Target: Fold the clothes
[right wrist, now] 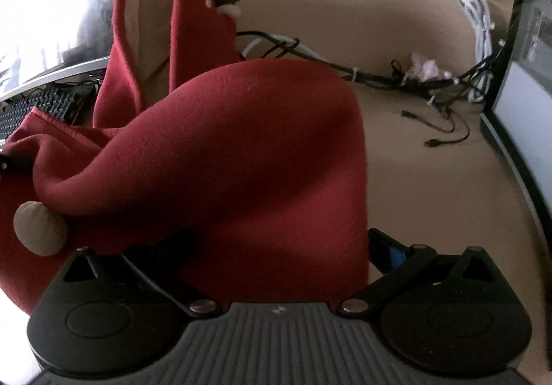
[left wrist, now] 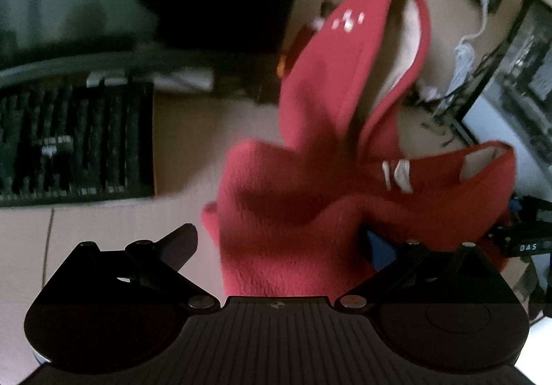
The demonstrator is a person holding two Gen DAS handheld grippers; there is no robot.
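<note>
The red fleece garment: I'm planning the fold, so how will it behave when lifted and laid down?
The red fleece garment will probably be floppy: it sags in soft curves between the left gripper and right gripper. Its thick, fuzzy pile suggests it won't slip easily from the fingers. The cream pom-pom and lined openings may swing and need straightening.

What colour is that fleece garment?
Red fleece garment with a cream lining, clearest in the right wrist view.
</note>
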